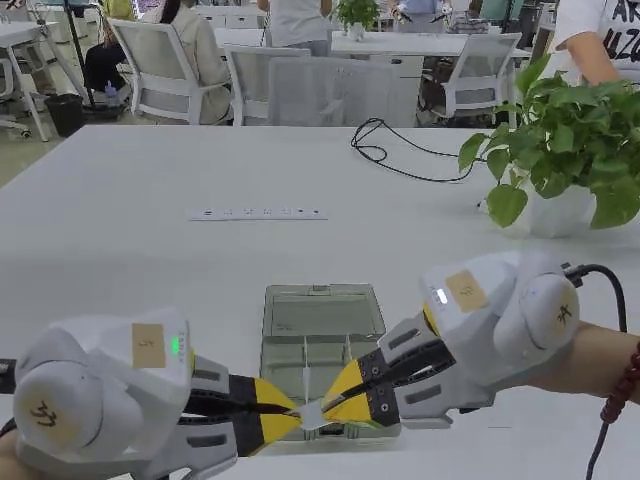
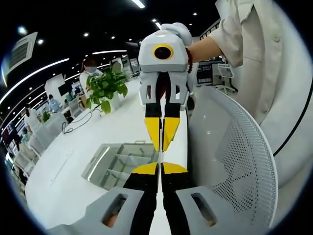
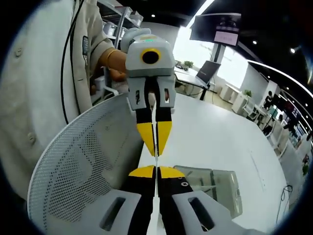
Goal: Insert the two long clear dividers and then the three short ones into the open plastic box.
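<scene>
Nearest, at the front edge of the table point(image 1: 120, 250), the left claw point(image 1: 290, 410) and the right claw point(image 1: 338, 400) point at each other, tip to tip. Both are pinched almost fully closed on one small clear divider point(image 1: 312, 415), which shows as a pale sliver between the yellow tips. In the two gripper views it runs as a thin edge-on line from one claw's jaws to the other's.

Just behind and partly beneath the tips, the open plastic box point(image 1: 323, 350) lies flat on the table with its lid folded back on the far side; thin partition walls show inside, though how many I cannot tell. A white mesh chair back point(image 2: 234, 161) stands close to the person.

Farther off, a flat white strip point(image 1: 256, 213) lies mid-table, then a black cable point(image 1: 400, 150) loops toward a potted plant point(image 1: 560, 150) at the right. Beyond the table are chairs point(image 1: 165, 65) and seated people point(image 1: 195, 45).
</scene>
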`<state>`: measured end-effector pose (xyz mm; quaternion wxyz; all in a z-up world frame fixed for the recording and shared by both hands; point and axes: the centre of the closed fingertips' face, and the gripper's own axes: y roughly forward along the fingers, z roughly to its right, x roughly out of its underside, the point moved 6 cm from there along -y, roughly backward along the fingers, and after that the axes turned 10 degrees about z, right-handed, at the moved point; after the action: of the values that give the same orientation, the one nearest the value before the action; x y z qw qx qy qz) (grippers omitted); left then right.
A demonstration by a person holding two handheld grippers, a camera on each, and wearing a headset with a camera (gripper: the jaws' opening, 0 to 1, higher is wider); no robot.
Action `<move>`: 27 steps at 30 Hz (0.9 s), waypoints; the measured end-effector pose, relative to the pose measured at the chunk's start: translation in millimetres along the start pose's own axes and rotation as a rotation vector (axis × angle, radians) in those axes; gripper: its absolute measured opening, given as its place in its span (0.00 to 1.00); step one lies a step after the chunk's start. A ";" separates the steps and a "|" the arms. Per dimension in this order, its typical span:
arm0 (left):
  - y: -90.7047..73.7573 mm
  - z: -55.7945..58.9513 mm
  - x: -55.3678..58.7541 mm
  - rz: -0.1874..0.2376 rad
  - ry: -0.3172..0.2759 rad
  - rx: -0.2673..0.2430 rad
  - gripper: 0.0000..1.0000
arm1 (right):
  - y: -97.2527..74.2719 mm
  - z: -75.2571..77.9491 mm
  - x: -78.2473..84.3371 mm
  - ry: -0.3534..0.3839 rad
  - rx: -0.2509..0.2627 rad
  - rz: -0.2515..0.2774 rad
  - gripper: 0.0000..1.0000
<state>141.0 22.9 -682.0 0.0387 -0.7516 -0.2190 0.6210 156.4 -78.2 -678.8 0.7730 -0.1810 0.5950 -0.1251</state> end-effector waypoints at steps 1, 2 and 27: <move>-0.1 -0.4 0.0 0.001 0.000 -0.004 0.00 | 0.2 0.4 -0.1 0.001 0.002 -0.002 0.03; -0.2 -0.9 0.2 0.001 -0.008 -0.010 0.00 | 0.5 0.7 0.0 0.009 0.003 -0.005 0.03; -15.5 -16.1 12.1 0.161 -0.393 -0.282 0.37 | 1.3 34.7 9.0 0.106 0.174 -0.044 0.02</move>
<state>153.6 44.8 -684.4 -0.1595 -0.6296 -0.2463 0.7194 192.2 -76.1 -679.4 0.7505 -0.1191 0.6178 -0.2025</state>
